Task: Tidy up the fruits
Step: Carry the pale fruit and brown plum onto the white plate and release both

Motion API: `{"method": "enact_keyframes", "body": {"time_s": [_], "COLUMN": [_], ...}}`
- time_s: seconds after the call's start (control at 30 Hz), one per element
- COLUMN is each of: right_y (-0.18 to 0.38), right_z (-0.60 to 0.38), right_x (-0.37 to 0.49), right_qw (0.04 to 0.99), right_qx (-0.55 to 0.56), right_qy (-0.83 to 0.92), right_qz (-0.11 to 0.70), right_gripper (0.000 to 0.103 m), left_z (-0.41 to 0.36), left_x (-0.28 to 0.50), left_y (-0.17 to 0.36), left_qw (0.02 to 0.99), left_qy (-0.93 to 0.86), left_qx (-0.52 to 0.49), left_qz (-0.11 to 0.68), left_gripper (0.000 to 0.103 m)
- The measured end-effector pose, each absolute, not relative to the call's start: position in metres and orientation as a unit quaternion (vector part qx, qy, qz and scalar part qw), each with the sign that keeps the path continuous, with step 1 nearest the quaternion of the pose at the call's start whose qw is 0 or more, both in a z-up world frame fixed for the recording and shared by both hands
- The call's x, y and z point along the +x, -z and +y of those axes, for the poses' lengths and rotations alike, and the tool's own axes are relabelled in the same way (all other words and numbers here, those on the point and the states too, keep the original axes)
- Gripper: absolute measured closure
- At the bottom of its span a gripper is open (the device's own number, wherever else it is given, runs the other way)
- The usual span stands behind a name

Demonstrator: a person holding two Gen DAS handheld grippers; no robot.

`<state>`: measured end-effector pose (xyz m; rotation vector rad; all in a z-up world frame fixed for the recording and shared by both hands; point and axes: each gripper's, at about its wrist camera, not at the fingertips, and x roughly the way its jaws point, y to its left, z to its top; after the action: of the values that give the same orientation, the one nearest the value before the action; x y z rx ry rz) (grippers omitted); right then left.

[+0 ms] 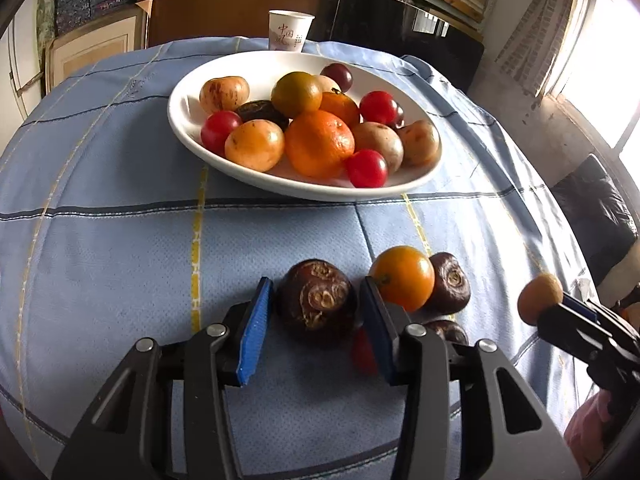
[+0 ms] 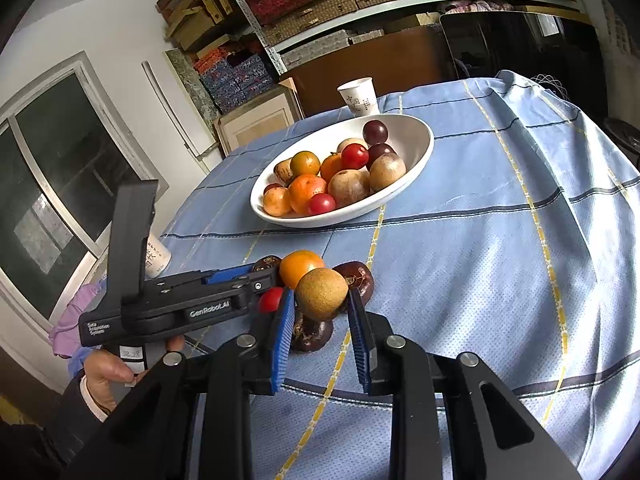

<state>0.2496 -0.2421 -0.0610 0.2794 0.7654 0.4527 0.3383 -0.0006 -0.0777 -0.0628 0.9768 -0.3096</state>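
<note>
Open blue cloth lies between the bowl and the near fruit cluster (tightly packed).

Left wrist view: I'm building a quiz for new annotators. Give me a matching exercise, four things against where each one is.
1 big water chestnut
2 tan fruit
3 large mandarin
4 paper cup

A clamped in the right gripper
B behind the bowl
C on the cloth, between the open left gripper pads
D in the white bowl

Pairs: 1-C, 2-A, 3-D, 4-B

Paper cup; blue checked tablecloth; perhaps boxes
</note>
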Motion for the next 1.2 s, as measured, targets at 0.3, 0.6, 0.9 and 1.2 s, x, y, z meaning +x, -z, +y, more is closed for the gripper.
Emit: {"method": "enact_keyframes", "body": {"time_s": [0.3, 0.6, 0.9, 1.2], "right_y": [0.062, 0.060, 0.054, 0.017], "right_z": [-0.242, -0.234, -0.228, -0.227], "right_x": [0.250, 0.243, 0.241, 0.326], "right_qw": [0.895, 0.907, 0.915, 0.918], "right_qx": [0.131, 0.103, 0.076, 0.089], "right_qy": [-0.216, -0.211, -0.219, -0.225], "right_qz": [0.368, 0.351, 0.329, 0.315], "right_gripper": [0.075, 0.075, 0.075, 0.075], "left_z": [-0.001, -0.006, 0.009, 0.033], "left_x": [0.327, 0.307, 0.295, 0.375], "left_y": [0.075, 0.053, 0.021, -0.025], "left_qw": [0.882, 0.903, 0.911, 0.926], "left_qy": [0.123, 0.106, 0.121, 0.096], "left_qx": [-0.010, 0.020, -0.004, -0.027], "left_qz": [0.454, 0.415, 0.395, 0.365], "left_gripper": [0.062, 0.062, 0.062, 0.062]}}
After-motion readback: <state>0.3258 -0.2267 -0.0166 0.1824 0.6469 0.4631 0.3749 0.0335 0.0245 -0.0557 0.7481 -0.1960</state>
